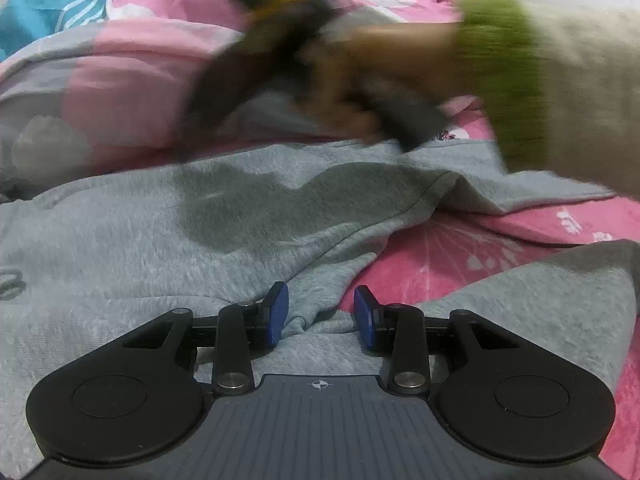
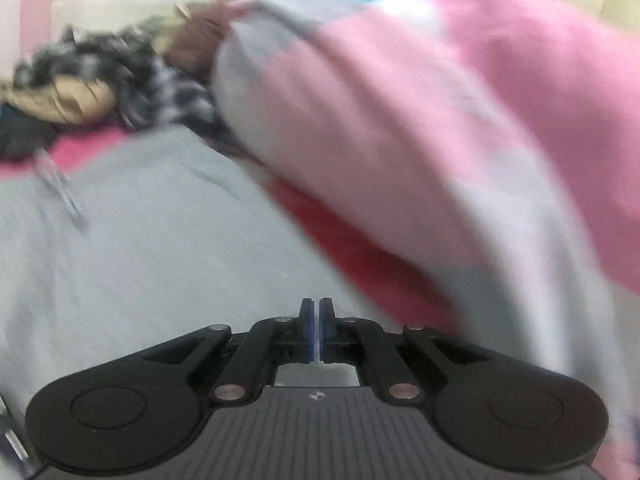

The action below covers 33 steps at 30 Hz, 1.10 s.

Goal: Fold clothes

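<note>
My left gripper [image 1: 321,316] sits low over a grey sweatshirt [image 1: 160,240] spread on the bed. Its two blue pads [image 1: 278,312] stand apart w/ a bunched fold of the grey fabric rising in the gap between them; I can't tell if the pads actually press on it, so grip unconfirmed.

The sweatshirt fills the area ahead and to the left of this gripper. A dark shadow falls across the cloth further ahead. To the right of the gripper the pink bedsheet [image 1: 460,256] w/ white print shows bare, and a second grey section of the garment lies beyond that at far right.

Well ahead and above, blurred, my other hand [image 1: 384,64] carries the right gripper's black body w/ a green light on top. A cream sleeve w/ green cuff [image 1: 504,80] comes in from the upper right. Behind it lies a pink-and-grey quilt [image 1: 132,76].

Right wrist view, heavily blurred: my right gripper [image 2: 319,330] is clenched, blue pads nearly touching, only a thin bright slit between them. I see nothing caught there. The grey sweatshirt [image 2: 140,240] lies ahead and left of it; the quilt [image 2: 460,120] is piled ahead and right. A heap of black-and-white patterned clothes [image 2: 132,76] sits far ahead at left.
</note>
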Each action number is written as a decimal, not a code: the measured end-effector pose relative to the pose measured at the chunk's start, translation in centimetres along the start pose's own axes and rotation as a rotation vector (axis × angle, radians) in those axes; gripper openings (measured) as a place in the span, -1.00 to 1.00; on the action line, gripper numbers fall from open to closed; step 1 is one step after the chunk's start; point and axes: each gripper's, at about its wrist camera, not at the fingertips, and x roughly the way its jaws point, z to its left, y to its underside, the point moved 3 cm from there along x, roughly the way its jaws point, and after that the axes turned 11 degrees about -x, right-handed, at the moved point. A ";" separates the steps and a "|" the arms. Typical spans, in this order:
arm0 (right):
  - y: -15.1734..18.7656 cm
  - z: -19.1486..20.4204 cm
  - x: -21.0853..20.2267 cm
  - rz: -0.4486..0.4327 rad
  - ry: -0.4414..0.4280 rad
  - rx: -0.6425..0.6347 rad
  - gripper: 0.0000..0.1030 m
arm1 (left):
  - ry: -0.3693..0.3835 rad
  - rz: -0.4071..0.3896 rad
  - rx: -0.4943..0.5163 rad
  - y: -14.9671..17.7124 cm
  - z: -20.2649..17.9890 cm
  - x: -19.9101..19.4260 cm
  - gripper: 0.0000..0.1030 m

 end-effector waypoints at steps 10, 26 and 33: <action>-3.3 -2.9 11.1 0.030 -0.010 0.318 -1.00 | 0.028 0.006 -0.021 -0.2 0.3 0.3 -0.28; 7.5 -9.4 -18.2 0.007 0.190 0.449 -0.33 | 0.244 -0.056 -0.139 -1.8 -0.2 -1.2 0.06; 16.4 -11.3 -16.3 0.146 0.244 0.418 -0.09 | 0.202 0.028 -0.102 -0.9 -1.4 1.6 0.07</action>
